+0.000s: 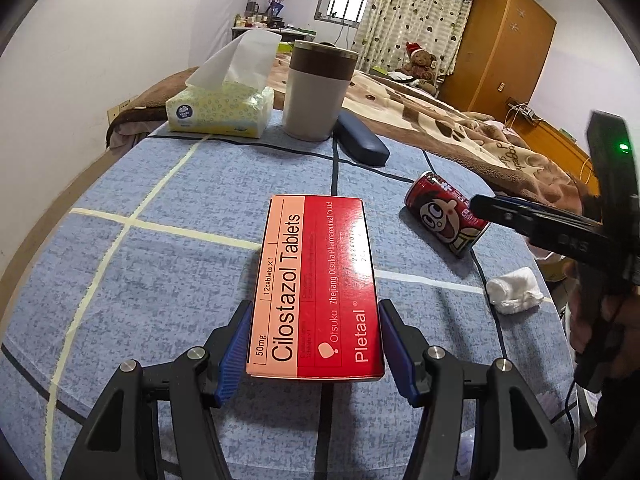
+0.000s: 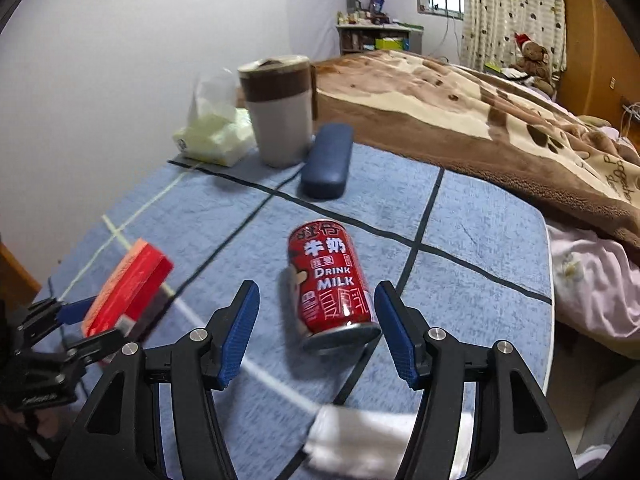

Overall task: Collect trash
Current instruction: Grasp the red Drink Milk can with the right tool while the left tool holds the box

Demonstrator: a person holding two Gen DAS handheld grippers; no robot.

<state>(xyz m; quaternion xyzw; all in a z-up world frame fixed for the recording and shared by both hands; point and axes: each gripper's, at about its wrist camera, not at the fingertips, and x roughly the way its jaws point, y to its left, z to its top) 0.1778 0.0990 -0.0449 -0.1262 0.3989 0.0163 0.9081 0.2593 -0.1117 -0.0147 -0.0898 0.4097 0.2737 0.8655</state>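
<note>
Red-and-pink carton: the Cilostazol tablet box (image 1: 316, 288) sits between the blue pads of the left hand-held gripper (image 1: 314, 346), which look closed onto its long sides. Seems lifted off the blue checked table (image 1: 160, 264) in the right wrist view, though blur makes that a guess.
Milk can: the red "Drink Milk" can (image 2: 334, 284) lies on its side mid-table, near end pointing at the right hand-held gripper (image 2: 316, 332). The jaws are spread wide and straddle it, not touching yet, so my read is it's lined up for a grab across the body.
Tissue wad: a crumpled white tissue (image 1: 514, 290) sits near the right table edge, probably trash too.
Likely keepers: tissue pack (image 1: 220, 110), lidded tumbler (image 1: 316, 90) and navy glasses case (image 1: 362, 140) are parked along the far edge, out of the way.
Hard to tell: no bin or bag shows anywhere. The tissue is a smear at the bottom of the right view, and whether the can is empty is anyone's guess.
</note>
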